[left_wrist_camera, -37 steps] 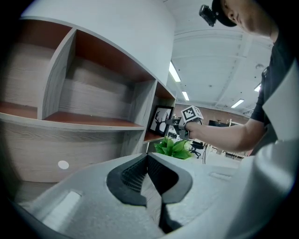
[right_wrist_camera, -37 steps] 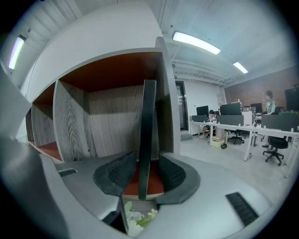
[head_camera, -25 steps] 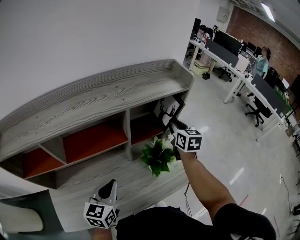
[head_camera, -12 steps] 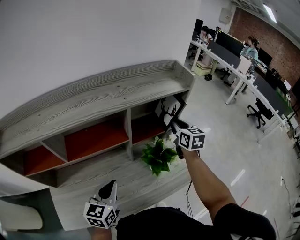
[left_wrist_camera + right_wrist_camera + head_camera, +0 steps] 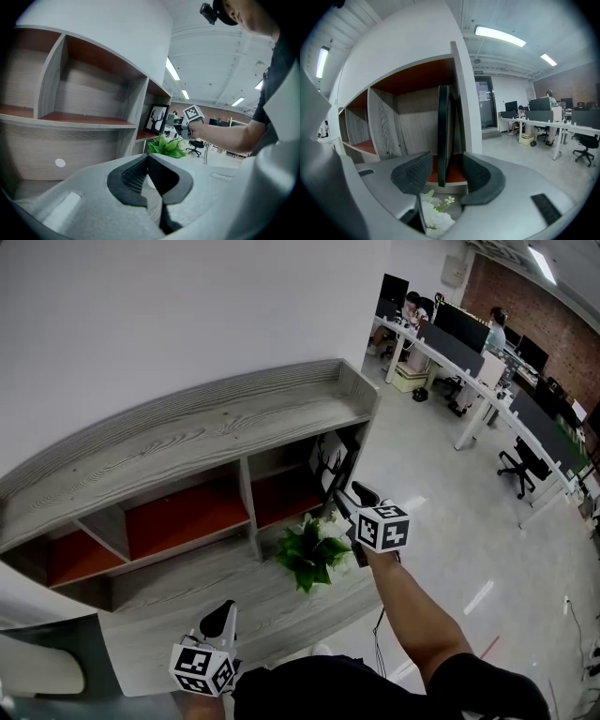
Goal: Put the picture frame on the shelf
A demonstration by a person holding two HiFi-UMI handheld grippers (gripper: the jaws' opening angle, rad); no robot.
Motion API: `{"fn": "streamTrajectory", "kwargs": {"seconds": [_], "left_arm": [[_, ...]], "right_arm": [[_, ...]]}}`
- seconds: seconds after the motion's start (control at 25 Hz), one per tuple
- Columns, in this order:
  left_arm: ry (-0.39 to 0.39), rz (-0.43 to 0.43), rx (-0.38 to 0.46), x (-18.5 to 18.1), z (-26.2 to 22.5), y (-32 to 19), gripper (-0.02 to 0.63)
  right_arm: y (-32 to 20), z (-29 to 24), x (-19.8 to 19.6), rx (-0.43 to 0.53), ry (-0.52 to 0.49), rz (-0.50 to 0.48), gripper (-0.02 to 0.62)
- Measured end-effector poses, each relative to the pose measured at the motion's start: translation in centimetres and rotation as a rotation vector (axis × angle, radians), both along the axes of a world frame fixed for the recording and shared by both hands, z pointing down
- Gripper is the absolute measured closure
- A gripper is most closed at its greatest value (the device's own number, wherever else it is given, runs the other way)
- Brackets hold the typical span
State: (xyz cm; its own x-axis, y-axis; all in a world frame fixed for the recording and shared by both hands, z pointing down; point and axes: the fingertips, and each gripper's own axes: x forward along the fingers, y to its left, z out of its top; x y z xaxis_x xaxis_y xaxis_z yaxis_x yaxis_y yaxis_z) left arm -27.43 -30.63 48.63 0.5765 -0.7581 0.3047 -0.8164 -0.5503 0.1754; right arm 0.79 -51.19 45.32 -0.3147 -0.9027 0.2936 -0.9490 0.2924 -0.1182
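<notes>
The black picture frame [image 5: 330, 460] with a deer print stands upright in the right-hand compartment of the grey wooden shelf [image 5: 187, 442]. In the right gripper view the frame [image 5: 443, 136] appears edge-on between the two pads, with a gap on each side. My right gripper [image 5: 347, 495] is open, its jaws having just been opening around the frame's near edge. My left gripper [image 5: 221, 617] hangs low at the shelf's front, shut with nothing in it [image 5: 149, 161]. From the left gripper view the frame [image 5: 156, 119] shows beyond the plant.
A green plant with white flowers [image 5: 309, 554] sits on the lower ledge just below the right gripper. The orange-lined compartments to the left stand bare. Office desks [image 5: 469, 381], chairs and people fill the room at the right. A white wall rises behind the shelf.
The right gripper has stayed at the frame's near edge in the right compartment, shifting only slightly. The left gripper has not moved.
</notes>
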Motion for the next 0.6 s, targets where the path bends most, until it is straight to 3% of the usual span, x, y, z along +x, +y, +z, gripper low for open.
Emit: {"fn": "streamTrajectory", "kwargs": {"seconds": [0.32,0.4,0.52,0.6], "left_arm": [[-0.006,-0.02,0.02,3.5,-0.9,0.6,0.597],[-0.001,-0.029,0.026,4.5,-1.2,0.9,0.597],[0.017,-0.042,0.028,6.1,-1.4,1.5,0.597],[0.031,-0.048,0.025,7.2,-1.5,2.1,0.597]], "right_arm": [[4.9,-3.0,0.5,0.091,-0.095,-0.109,0.39],[7.2,-3.6,-0.2,0.117,-0.159,-0.183,0.433],[11.0,-3.1,-1.4,0.119,-0.247,-0.295,0.558],[13.2,-1.9,-1.6,0.095,-0.276,-0.345,0.572]]}}
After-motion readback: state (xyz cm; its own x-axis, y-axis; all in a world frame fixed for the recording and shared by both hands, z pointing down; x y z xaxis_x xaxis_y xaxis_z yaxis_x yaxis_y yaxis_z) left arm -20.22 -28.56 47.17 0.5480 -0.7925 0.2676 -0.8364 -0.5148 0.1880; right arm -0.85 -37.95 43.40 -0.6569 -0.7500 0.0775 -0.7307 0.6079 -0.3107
